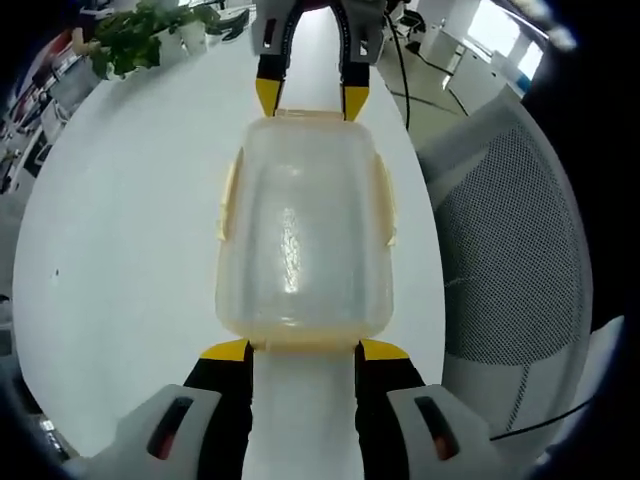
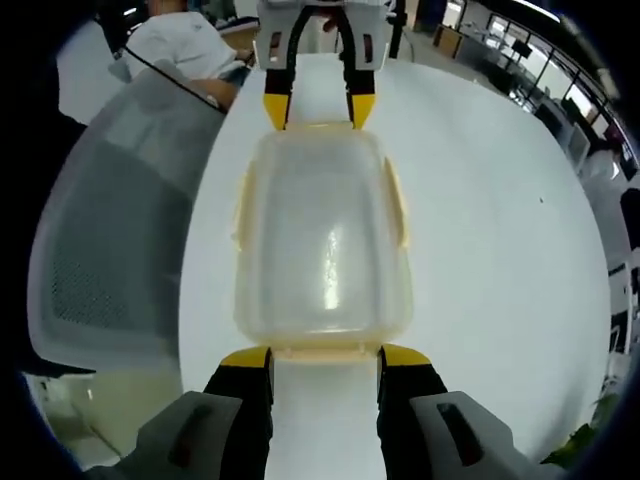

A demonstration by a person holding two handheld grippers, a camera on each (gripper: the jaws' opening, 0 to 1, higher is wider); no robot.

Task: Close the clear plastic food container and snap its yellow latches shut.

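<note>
Yellow-tipped jaws of the left gripper (image 1: 304, 349) rise spread apart from the bottom of the left gripper view, their tips right at the near end of the clear plastic container (image 1: 303, 225); whether they press it or just meet it cannot be told, and nothing sits clamped between them. Straight ahead, at the container's far end, the right gripper (image 1: 313, 97) reaches in with its two yellow tips also apart, set against that end's edge.

From the right gripper view the same holds in mirror: the right gripper (image 2: 325, 357) has its jaws wide, tips at the near end of the container (image 2: 322, 235), and the left gripper (image 2: 319, 106) faces it across the box. The lid lies on the container, and pale yellow latches (image 2: 398, 205) run along its long sides, close against the walls.

Around the box spreads a white table (image 1: 130, 230). Beyond its edge stands a grey mesh chair (image 1: 505, 250), and a leafy green plant (image 1: 135, 38) sits near the table's far end.
</note>
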